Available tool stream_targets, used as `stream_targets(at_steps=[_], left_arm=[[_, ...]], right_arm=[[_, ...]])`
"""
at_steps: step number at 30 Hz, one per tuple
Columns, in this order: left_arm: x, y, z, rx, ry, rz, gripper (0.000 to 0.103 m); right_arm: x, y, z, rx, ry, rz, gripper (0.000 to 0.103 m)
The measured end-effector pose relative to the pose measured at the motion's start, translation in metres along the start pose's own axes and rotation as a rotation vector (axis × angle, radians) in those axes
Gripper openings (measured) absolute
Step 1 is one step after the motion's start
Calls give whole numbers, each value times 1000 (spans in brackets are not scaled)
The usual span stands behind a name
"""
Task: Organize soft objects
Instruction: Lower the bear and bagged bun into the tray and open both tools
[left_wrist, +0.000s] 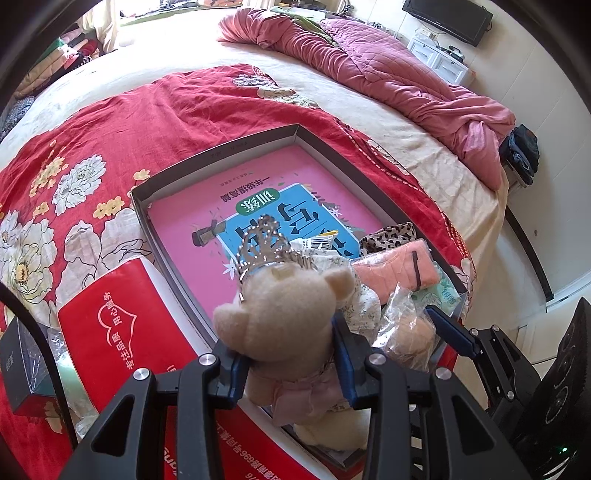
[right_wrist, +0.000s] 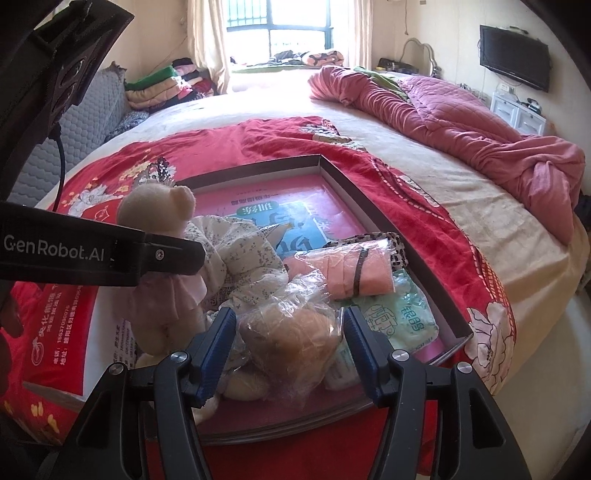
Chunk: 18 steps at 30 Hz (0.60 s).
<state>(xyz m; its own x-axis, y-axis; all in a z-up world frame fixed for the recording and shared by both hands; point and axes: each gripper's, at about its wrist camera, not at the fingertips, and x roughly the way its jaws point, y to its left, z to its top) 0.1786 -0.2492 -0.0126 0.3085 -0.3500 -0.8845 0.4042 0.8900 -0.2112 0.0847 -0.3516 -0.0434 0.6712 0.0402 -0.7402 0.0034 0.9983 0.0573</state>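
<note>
Left gripper (left_wrist: 284, 354) clamps cream plush teddy bear (left_wrist: 284, 317); right gripper (right_wrist: 291, 332) wide around plastic-bagged tan plush (right_wrist: 291, 332); slippery bag may slide out.

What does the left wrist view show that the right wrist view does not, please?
Only the left wrist view shows a dark small box on the red floral blanket and the left gripper closed on the cream teddy bear.

Only the right wrist view shows the window, stacked folded clothes, and the right gripper open around the bagged plush toy.

Both show the shallow box, the pink book inside it, the pink cloth, the crumpled pink quilt and the TV.
</note>
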Motion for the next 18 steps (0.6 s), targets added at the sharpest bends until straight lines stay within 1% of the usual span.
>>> stream_targets(at_steps=[6,13,18], left_arm=[[-1,0,0,-3,0,-7,41],[0,3,2,-17,6,-22,42],[0,2,2,-9,14,-12,44]], right_arm=[[-1,-1,-2,6,-4,12,64],[-3,-2,-5,19,0,28,70],[-6,-2,-8,26,7,34,72]])
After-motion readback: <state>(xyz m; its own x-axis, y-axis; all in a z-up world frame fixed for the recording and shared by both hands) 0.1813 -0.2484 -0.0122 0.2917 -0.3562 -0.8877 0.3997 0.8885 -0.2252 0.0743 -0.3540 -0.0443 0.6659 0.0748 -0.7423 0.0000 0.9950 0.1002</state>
